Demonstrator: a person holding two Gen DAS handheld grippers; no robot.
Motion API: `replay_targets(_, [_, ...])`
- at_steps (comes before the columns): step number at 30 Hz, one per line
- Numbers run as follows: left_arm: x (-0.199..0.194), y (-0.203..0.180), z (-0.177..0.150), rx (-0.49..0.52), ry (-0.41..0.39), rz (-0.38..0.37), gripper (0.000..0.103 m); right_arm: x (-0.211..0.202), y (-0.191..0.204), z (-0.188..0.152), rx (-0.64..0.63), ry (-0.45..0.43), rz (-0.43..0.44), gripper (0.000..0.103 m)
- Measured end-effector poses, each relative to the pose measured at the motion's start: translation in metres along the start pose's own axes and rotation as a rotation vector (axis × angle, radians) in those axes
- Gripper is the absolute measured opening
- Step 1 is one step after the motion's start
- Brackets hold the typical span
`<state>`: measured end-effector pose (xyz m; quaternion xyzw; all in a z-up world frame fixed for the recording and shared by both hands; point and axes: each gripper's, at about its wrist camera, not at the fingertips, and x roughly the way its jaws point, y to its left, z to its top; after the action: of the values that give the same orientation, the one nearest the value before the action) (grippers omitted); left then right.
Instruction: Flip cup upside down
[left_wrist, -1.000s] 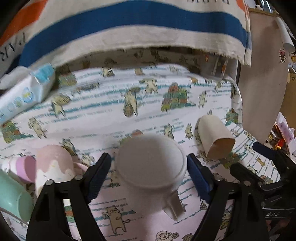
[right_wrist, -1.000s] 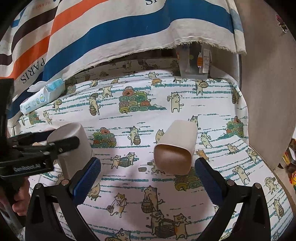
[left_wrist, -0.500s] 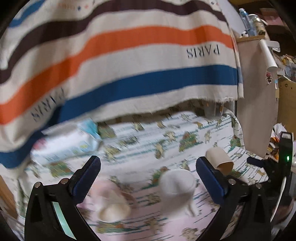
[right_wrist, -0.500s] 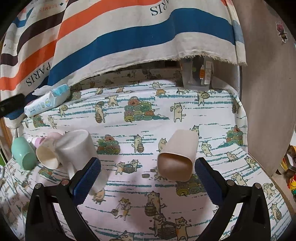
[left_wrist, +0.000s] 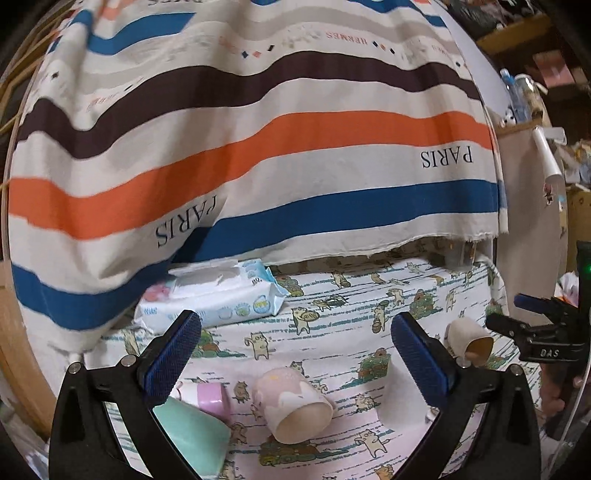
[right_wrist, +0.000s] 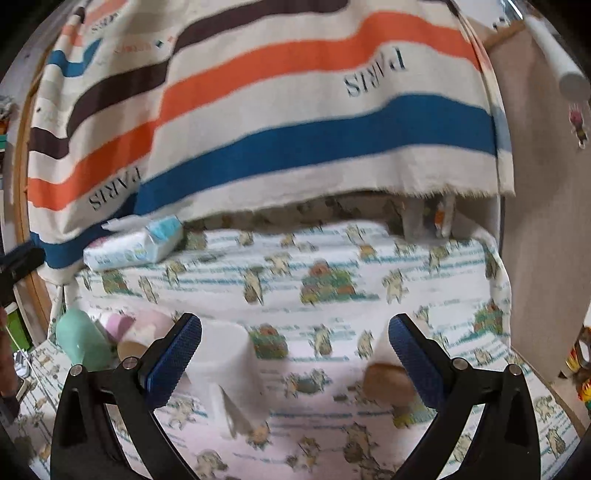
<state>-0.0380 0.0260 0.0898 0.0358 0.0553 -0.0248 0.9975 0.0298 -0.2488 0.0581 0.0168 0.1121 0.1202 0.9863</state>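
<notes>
A white handled cup (right_wrist: 229, 373) stands upside down on the cat-print cloth; in the left wrist view it (left_wrist: 400, 397) is partly hidden behind my right finger. My left gripper (left_wrist: 293, 354) is open and empty, raised above the cups. A beige cup (left_wrist: 469, 341) lies on its side at the right; it also shows in the right wrist view (right_wrist: 386, 369). My right gripper (right_wrist: 295, 354) is open and empty, raised, with the beige cup by its right finger. The right wrist view is blurred.
A pink cup (left_wrist: 291, 408) lies on its side, with a mint cup (left_wrist: 195, 439) and a purple-and-white cup (left_wrist: 207, 395) at the left. A wipes pack (left_wrist: 214, 291) lies at the back under a striped hanging cloth (left_wrist: 258, 147). A beige panel (right_wrist: 543, 240) stands at the right.
My left gripper let go of the white cup, left it upside down on the cloth, and rose and pulled back. My right gripper also lifted and tilted up.
</notes>
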Motion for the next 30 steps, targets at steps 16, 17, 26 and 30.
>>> replay_targets(16, [0.032,-0.009,-0.066,-0.061,0.011,-0.002,0.102,0.031,0.009,-0.030,-0.012,0.031,0.010,0.102])
replay_targets(17, [0.034,-0.008,-0.068,-0.072,0.022,-0.009,0.102,0.033,0.011,-0.033,-0.021,0.036,0.003,0.102])
replay_targets(26, [0.051,0.001,-0.080,-0.133,0.121,-0.001,0.102,0.041,0.032,-0.045,-0.115,0.097,-0.018,0.102])
replay_targets(30, [0.062,0.001,-0.084,-0.133,0.181,0.010,0.102,0.042,0.025,-0.044,-0.085,0.097,-0.035,0.102])
